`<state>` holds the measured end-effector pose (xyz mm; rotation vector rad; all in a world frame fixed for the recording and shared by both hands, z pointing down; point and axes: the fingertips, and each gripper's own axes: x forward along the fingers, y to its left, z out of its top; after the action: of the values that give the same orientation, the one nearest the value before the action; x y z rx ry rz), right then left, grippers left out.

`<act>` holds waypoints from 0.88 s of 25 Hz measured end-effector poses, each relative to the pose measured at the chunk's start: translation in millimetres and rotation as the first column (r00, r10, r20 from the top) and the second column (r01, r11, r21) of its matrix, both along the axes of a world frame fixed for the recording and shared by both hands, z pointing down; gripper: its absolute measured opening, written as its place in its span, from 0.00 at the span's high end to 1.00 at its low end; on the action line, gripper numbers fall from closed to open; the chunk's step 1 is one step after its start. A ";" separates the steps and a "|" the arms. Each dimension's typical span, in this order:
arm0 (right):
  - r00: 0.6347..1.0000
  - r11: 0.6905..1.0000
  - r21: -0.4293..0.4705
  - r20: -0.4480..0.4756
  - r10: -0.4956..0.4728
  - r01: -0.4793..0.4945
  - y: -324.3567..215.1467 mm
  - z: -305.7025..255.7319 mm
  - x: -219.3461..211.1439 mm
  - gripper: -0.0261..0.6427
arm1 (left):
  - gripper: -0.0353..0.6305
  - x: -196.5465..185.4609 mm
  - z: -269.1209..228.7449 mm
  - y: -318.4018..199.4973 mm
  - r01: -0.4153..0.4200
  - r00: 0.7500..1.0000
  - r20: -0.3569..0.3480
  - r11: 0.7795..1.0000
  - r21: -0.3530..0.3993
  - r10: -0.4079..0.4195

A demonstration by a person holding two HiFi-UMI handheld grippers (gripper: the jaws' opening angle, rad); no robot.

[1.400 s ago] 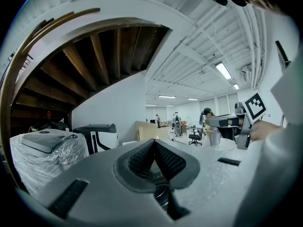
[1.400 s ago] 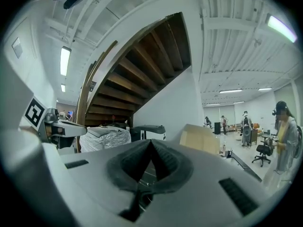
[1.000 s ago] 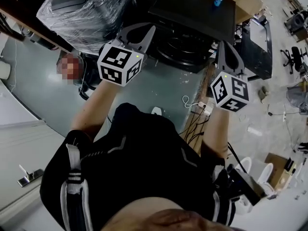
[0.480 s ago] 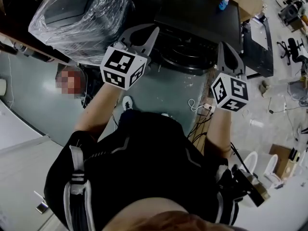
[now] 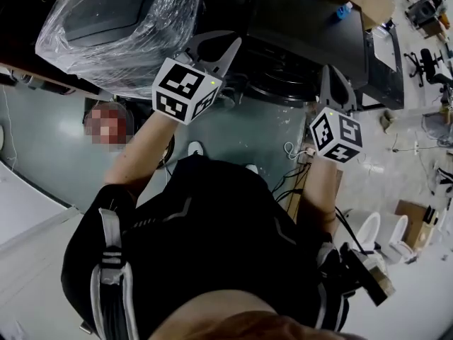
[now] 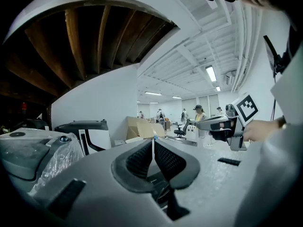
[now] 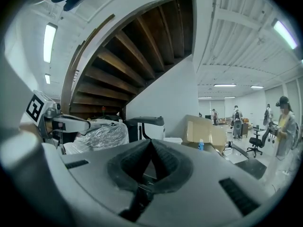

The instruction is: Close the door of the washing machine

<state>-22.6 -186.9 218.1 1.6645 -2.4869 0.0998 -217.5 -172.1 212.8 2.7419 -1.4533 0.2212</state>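
black washing machine, round front in shadow; left tongs and right tongs closed, empty.

Washing machine: dark, boxy, upright on floor, top middle of head view. Round door on near front face, dark, ringed. Cannot tell whether open or closed.
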 end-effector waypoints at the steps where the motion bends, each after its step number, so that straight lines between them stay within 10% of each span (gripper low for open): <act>1: 1.000 1.000 -0.013 0.001 0.005 -0.005 -0.5 5.8 -5.8 0.95 | 0.94 -5.8 6.6 -3.0 -0.010 1.000 0.001 1.000 -0.017 0.010; 11: 0.997 0.990 -0.122 0.015 0.073 -0.070 -2.9 72.8 -51.1 0.95 | 0.94 -60.5 100.4 -26.6 -0.041 0.991 0.117 0.984 -0.171 0.062; 22: 0.999 0.952 -0.305 0.007 0.037 -0.033 22.9 175.5 -128.0 0.92 | 0.91 -106.5 220.2 -28.0 -0.119 0.959 0.197 0.917 -0.381 0.206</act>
<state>-150.6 -164.0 393.6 1.5805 -2.3060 0.4747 -324.1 -200.0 433.0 2.5880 -1.0790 0.7617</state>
